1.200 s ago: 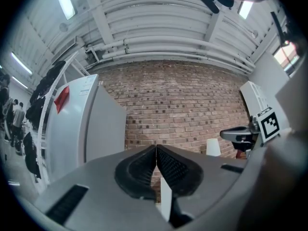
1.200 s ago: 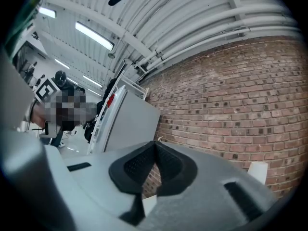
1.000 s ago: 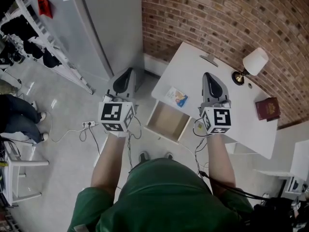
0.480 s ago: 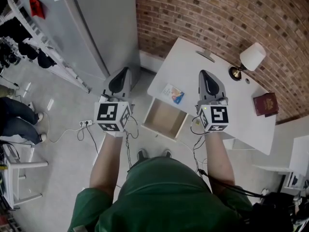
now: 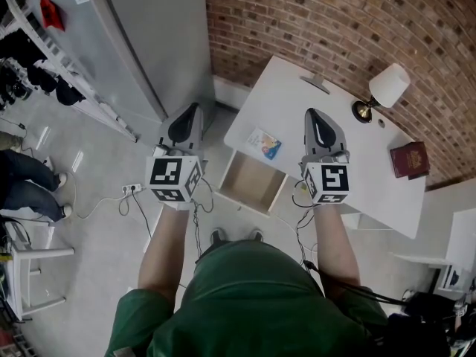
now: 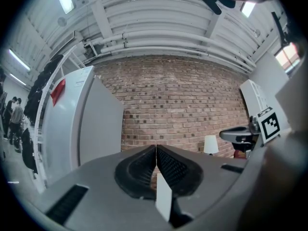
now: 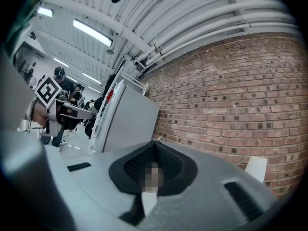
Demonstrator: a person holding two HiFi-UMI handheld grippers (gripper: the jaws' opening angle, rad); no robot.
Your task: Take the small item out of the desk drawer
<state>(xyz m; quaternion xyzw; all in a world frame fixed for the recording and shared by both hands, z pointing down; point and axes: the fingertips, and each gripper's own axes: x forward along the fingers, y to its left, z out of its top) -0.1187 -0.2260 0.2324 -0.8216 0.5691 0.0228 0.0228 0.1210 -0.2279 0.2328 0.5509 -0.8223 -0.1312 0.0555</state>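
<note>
The white desk (image 5: 297, 103) stands against the brick wall with its drawer (image 5: 253, 183) pulled out; the drawer's inside shows bare. A small blue and yellow packet (image 5: 266, 144) lies on the desk top just behind the drawer. My left gripper (image 5: 193, 110) hangs over the floor to the left of the desk, shut with nothing between its jaws (image 6: 156, 150). My right gripper (image 5: 312, 114) hovers over the desk top to the right of the packet, also shut and holding nothing (image 7: 154, 146). Both point level toward the wall.
A table lamp (image 5: 390, 88) and a dark red book (image 5: 409, 160) sit at the desk's right end. A tall grey cabinet (image 5: 149, 36) stands to the left of the desk. A power strip with cables (image 5: 134, 190) lies on the floor; a person's legs (image 5: 22, 184) show at far left.
Only the head view has drifted slightly, so the desk sits a little further left in the picture. Both grippers stay shut and in the same place.
</note>
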